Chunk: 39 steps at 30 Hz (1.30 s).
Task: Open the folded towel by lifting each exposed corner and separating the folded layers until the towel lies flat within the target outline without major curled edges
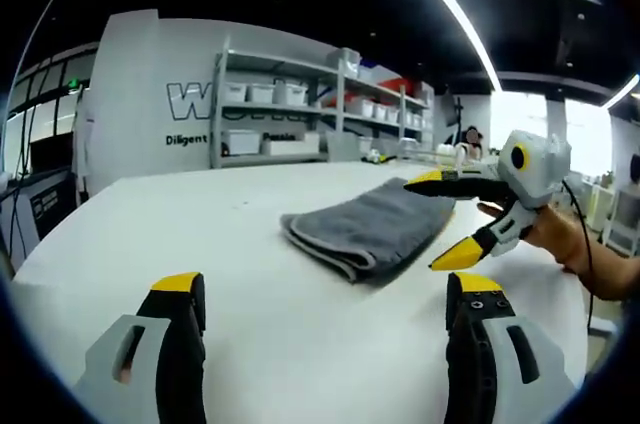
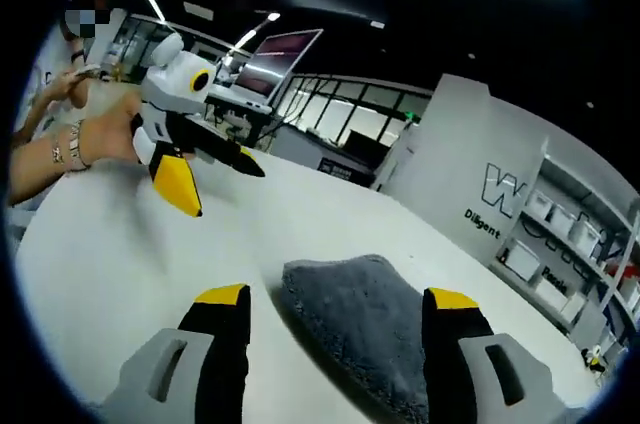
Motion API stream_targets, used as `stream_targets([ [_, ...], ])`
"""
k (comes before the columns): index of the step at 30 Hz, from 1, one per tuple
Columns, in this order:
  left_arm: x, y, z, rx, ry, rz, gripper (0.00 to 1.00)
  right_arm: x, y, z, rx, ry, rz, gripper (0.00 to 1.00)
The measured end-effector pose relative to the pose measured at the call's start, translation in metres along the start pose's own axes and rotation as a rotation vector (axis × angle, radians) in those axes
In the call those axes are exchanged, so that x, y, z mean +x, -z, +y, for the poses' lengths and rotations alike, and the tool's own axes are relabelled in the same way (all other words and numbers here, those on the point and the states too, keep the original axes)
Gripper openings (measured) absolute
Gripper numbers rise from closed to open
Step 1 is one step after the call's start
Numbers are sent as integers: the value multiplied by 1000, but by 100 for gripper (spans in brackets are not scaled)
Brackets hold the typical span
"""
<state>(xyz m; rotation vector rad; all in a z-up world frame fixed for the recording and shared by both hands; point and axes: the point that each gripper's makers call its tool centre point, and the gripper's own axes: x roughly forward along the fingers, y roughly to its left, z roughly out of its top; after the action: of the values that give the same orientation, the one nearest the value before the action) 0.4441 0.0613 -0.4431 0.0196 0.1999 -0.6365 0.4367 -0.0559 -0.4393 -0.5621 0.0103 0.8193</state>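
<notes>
A grey towel (image 1: pixel 370 229), folded in layers, lies on the white table (image 1: pixel 200 214). My left gripper (image 1: pixel 325 289) is open, low over bare table, a short way from the towel's folded edge. My right gripper (image 1: pixel 438 221), held in a hand, comes in from the right and is open, its yellow-tipped jaws astride the towel's right end. In the right gripper view the towel (image 2: pixel 370 329) runs between the open jaws of my right gripper (image 2: pixel 338 296). Whether they touch it is unclear. Farther off, my left gripper (image 2: pixel 215 179) stands open over the table (image 2: pixel 100 274).
Metal shelving (image 1: pixel 290 114) with white bins stands beyond the table's far edge by a white wall. A hand with a bracelet (image 2: pixel 70 149) holds the left gripper. A raised screen (image 2: pixel 280 54) stands behind it. Bare tabletop surrounds the towel.
</notes>
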Motion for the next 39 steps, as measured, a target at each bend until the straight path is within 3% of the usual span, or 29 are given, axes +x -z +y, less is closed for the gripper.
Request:
stream_targets([
  [6,1,1,0,1,0,3,99,13,-1,15,-34,-38,14,47],
  [12,1,0,1,4,-1,6,98,19,4,20,-130,-48,45,34],
  [23,3,1,2,14,-2,18,98,31,4,28,-209,-50,46,23],
  [29,2,3,0,14,-1,20,98,40,12,34,-298,-49,94,15],
  [35,2,2,-1,16,-2,19,98,45,19,29,-343,-28,135,14],
  [39,2,3,-1,18,-2,21,98,49,25,19,-342,2,168,4],
])
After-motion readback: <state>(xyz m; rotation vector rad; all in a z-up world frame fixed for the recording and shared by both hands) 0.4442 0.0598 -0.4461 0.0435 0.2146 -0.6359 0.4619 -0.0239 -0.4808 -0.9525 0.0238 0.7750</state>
